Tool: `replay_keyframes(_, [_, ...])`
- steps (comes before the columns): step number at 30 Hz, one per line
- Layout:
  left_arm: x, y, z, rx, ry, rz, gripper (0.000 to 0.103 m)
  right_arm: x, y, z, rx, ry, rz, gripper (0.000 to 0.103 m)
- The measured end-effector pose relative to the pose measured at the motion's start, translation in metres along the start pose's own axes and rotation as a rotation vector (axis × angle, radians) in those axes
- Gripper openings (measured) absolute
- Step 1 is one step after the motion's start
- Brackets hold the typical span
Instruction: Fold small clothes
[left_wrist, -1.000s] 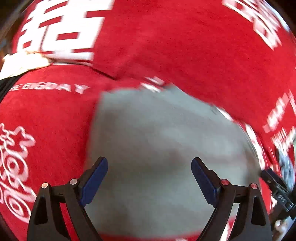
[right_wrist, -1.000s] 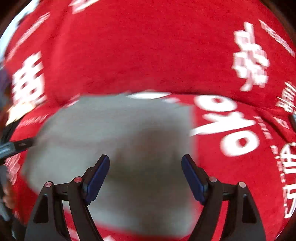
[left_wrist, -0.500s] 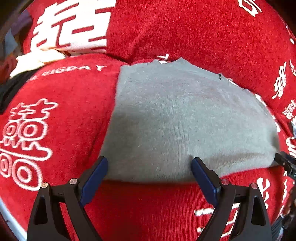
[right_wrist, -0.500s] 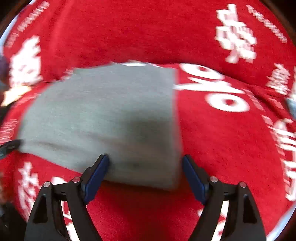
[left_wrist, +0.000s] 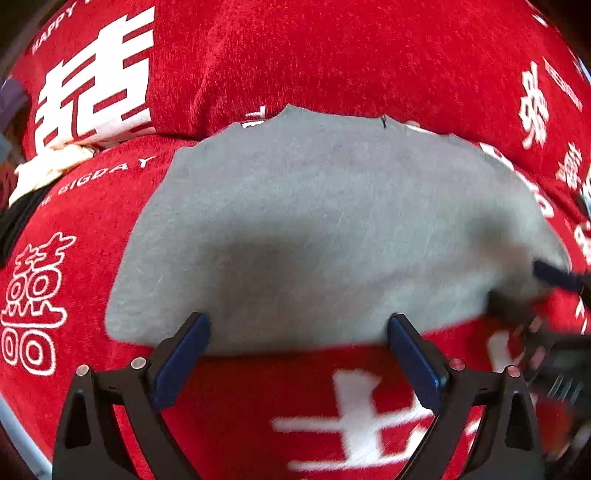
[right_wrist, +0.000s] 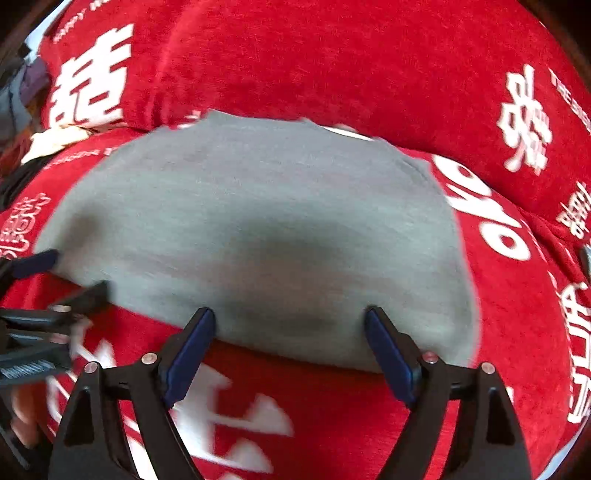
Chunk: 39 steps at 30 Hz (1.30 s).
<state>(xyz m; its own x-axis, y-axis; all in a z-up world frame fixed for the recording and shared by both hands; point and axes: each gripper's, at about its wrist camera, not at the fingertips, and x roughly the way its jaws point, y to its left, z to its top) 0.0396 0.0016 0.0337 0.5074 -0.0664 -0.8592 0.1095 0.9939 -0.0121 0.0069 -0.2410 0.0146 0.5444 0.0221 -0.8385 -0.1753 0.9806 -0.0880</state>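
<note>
Garment (left_wrist: 314, 229) | near edge between left gripper (left_wrist: 298, 332) tips (spread)

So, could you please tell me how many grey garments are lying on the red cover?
1: the grey garment lies spread on the red cover, just ahead of both open grippers. Anything folded underneath it would be hidden.

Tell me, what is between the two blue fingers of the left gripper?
In the left wrist view, the open left gripper has the near edge of the grey cloth between its fingers, with the red blanket just below.
</note>
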Motion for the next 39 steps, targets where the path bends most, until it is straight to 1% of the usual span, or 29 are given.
replay_keyframes(1, [-0.001,0.005,-0.005,0.017,0.000,0.018,0.098,-0.001,-0.010,-0.003,0.010,-0.003,-0.001,0.086])
replay_keyframes(2, [-0.003,0.012,-0.008,0.012,-0.001,0.022,0.100,-0.004,-0.020,-0.007,0.024,-0.003,-0.003,0.086])
replay_keyframes(3, [-0.004,0.019,-0.009,-0.012,0.010,0.016,0.100,-0.007,-0.028,-0.008,0.038,0.009,-0.007,0.086])
replay_keyframes(4, [-0.005,0.030,-0.008,-0.052,0.038,0.003,0.100,-0.012,-0.036,-0.009,0.056,0.021,-0.002,0.086])
replay_keyframes(5, [-0.009,0.040,-0.006,-0.099,0.056,-0.021,0.100,-0.020,-0.040,-0.007,0.074,0.010,0.011,0.086])
replay_keyframes(6, [-0.016,0.047,-0.003,-0.133,0.040,-0.060,0.100,-0.030,-0.045,-0.003,0.097,-0.025,0.028,0.087])
replay_keyframes(7, [-0.022,0.050,0.002,-0.154,0.021,-0.078,0.100,-0.038,-0.042,0.002,0.106,-0.049,0.028,0.087])
replay_keyframes(9, [-0.027,0.049,0.022,-0.187,-0.008,-0.100,0.100,-0.041,-0.035,0.023,0.111,-0.088,0.024,0.087])
replay_keyframes(10, [-0.025,0.046,0.032,-0.195,-0.012,-0.109,0.100,-0.038,-0.030,0.034,0.106,-0.090,0.032,0.087])
replay_keyframes(13, [-0.009,0.029,0.066,-0.182,-0.001,-0.127,0.100,-0.014,-0.007,0.068,0.085,-0.069,0.062,0.087])
replay_keyframes(15, [0.014,0.019,0.085,-0.170,0.044,-0.102,0.100,0.009,0.006,0.081,0.058,-0.025,0.056,0.087])
replay_keyframes(17, [0.037,0.017,0.091,-0.167,0.093,-0.055,0.100,0.029,0.013,0.085,0.040,0.021,0.039,0.087])
replay_keyframes(18, [0.050,0.020,0.092,-0.171,0.125,-0.039,0.100,0.035,0.012,0.084,0.037,0.029,0.033,0.088])
replay_keyframes(20, [0.055,0.024,0.089,-0.144,0.102,-0.032,0.102,0.037,0.000,0.081,0.054,0.000,0.049,0.088])
replay_keyframes(23, [0.053,0.030,0.086,-0.098,0.080,-0.058,0.102,0.038,-0.025,0.076,0.088,-0.013,0.070,0.088])
replay_keyframes(25, [0.048,0.037,0.082,-0.083,0.082,-0.068,0.102,0.035,-0.040,0.074,0.099,-0.014,0.084,0.088])
replay_keyframes(26, [0.042,0.043,0.080,-0.093,0.083,-0.082,0.102,0.031,-0.046,0.072,0.097,-0.013,0.066,0.088])
replay_keyframes(28, [0.027,0.066,0.073,-0.147,0.062,-0.108,0.102,0.025,-0.058,0.067,0.110,0.009,-0.052,0.089])
replay_keyframes(29, [0.021,0.081,0.069,-0.184,0.051,-0.111,0.102,0.021,-0.065,0.063,0.136,0.016,-0.087,0.089])
replay_keyframes(30, [0.018,0.099,0.064,-0.231,0.041,-0.116,0.102,0.015,-0.074,0.058,0.173,0.007,-0.091,0.089])
replay_keyframes(32, [0.020,0.132,0.055,-0.332,0.048,-0.115,0.102,0.000,-0.084,0.046,0.236,-0.037,-0.058,0.089])
replay_keyframes(33, [0.027,0.148,0.051,-0.387,0.073,-0.117,0.102,-0.003,-0.083,0.043,0.244,-0.044,-0.054,0.089])
replay_keyframes(34, [0.038,0.162,0.048,-0.443,0.111,-0.139,0.102,-0.006,-0.079,0.041,0.237,-0.053,-0.056,0.089])
replay_keyframes(35, [0.049,0.172,0.044,-0.488,0.146,-0.186,0.102,-0.007,-0.072,0.040,0.220,-0.065,-0.063,0.089])
replay_keyframes(36, [0.057,0.177,0.044,-0.516,0.166,-0.232,0.102,-0.007,-0.067,0.040,0.207,-0.070,-0.064,0.089])
replay_keyframes(37, [0.058,0.175,0.047,-0.510,0.157,-0.256,0.102,-0.006,-0.060,0.041,0.190,-0.073,-0.061,0.089])
replay_keyframes(39, [0.066,0.162,0.055,-0.472,0.185,-0.314,0.102,-0.003,-0.048,0.044,0.166,-0.067,-0.050,0.089])
